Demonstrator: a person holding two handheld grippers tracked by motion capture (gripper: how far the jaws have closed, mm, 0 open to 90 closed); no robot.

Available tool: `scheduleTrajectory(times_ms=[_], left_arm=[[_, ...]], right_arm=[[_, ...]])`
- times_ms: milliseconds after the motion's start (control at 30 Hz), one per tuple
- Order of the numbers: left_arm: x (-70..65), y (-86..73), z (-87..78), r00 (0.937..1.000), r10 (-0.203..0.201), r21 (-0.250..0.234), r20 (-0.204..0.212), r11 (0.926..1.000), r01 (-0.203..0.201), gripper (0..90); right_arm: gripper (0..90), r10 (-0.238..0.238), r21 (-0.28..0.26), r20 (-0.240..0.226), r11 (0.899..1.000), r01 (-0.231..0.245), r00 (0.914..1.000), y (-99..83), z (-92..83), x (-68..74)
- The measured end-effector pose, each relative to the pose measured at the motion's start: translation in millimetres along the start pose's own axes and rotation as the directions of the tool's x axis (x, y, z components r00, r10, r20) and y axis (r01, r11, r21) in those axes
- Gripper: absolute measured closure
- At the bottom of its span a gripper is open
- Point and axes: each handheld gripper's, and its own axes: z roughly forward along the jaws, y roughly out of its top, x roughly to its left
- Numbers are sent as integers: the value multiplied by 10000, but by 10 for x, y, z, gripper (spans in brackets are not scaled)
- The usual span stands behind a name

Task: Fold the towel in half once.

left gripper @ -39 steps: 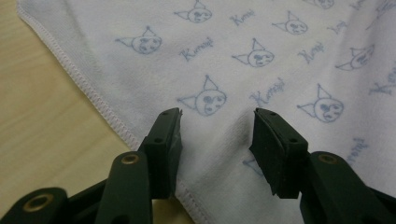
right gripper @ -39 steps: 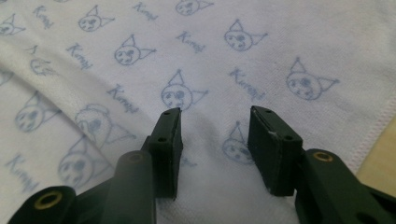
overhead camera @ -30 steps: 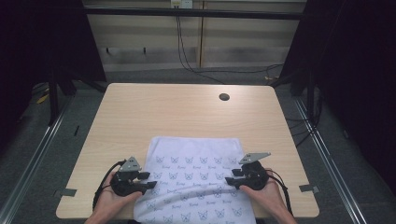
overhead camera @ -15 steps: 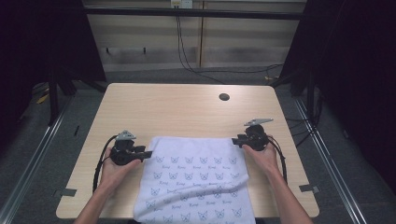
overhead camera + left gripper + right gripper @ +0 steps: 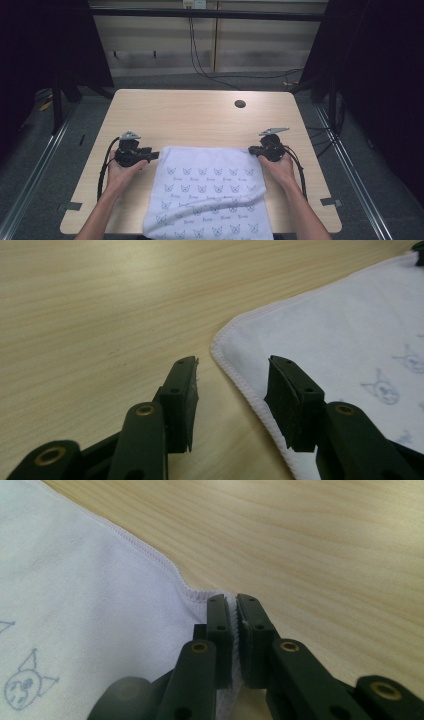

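A light wood counter (image 5: 200, 120) carried a white cloth (image 5: 210, 195) printed with small cat faces, spread flat from the middle toward 6 o'clock, its near end hanging over the edge; a dark round hole (image 5: 240, 104) sat toward 1 o'clock

Cloth (image 5: 207, 192) is spread on table (image 5: 190, 117), near edge overhanging the front. Left gripper (image 5: 150, 156) is set at its far left corner, right gripper (image 5: 252, 149) at far right corner. Hole (image 5: 240, 104) is seen behind, right of centre.
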Motion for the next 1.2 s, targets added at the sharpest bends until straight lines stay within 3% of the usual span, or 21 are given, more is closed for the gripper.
scheduleTrajectory(times_ms=[100, 133, 200, 267, 433, 567, 633, 667, 867, 933, 1033, 1100, 1200], left_arm=[[-5, 23, 86, 9997, 46, 32, -246, 10000, -45, 537], [-1, 29, 115, 9999, -64, 57, -151, 10000, 65, 533], [0, 41, 171, 9998, 93, 269, -201, 9996, -87, 523], [-7, 57, 210, 9999, -76, 149, 118, 9999, 74, 513], [-73, 109, 280, 9995, 295, 284, 151, 9991, -299, 512], [-196, 121, 335, 9953, 939, 426, 250, 9946, -949, 561], [-244, 131, 341, 9911, 1326, 612, -137, 9894, -1315, 607], [-260, 135, 354, 9924, 1197, 533, -277, 9916, -1181, 653], [-179, 127, 363, 9982, 592, 383, 78, 9975, -594, 864], [-180, 129, 354, 9981, 600, 375, 108, 9975, -603, 868], [-146, 175, 262, 9986, 88, -223, 527, 9997, -76, 870], [-136, 249, 182, 9985, 253, -476, 489, 9986, -230, 871], [-132, 386, 52, 9961, 168, -993, 865, 9950, -82, 871]], right_arm=[[860, -12, 6, -35, 10000, 12, 10000, 1, 0, 3], [860, 6, -6, -51, 10000, -6, 10000, 1, 0, 5], [860, -15, -5, -42, 10000, 15, 10000, -2, 0, -2], [859, -26, -4, -27, 10000, 26, 10000, -2, -1, 1], [856, -10, -31, 43, 10000, 11, 10000, -7, -1, 9], [856, 136, -160, 20, 9998, -136, 9999, -24, -3, 8], [856, 134, -165, -3, 9998, -134, 9999, -27, -5, 9], [857, 138, -162, 8, 9998, -138, 9999, -26, -5, 12], [860, 228, -153, -313, 9996, -233, 9992, -38, -10, 6], [862, 400, -141, -495, 9991, -408, 9980, -40, -10, -1], [864, 704, -441, -914, 9962, -746, 9933, -27, -49, -26], [865, 752, -669, -991, 9944, -820, 9922, 25, -110, -38], [865, 596, -1042, -1053, 9920, -706, 9927, 160, -228, -42]])
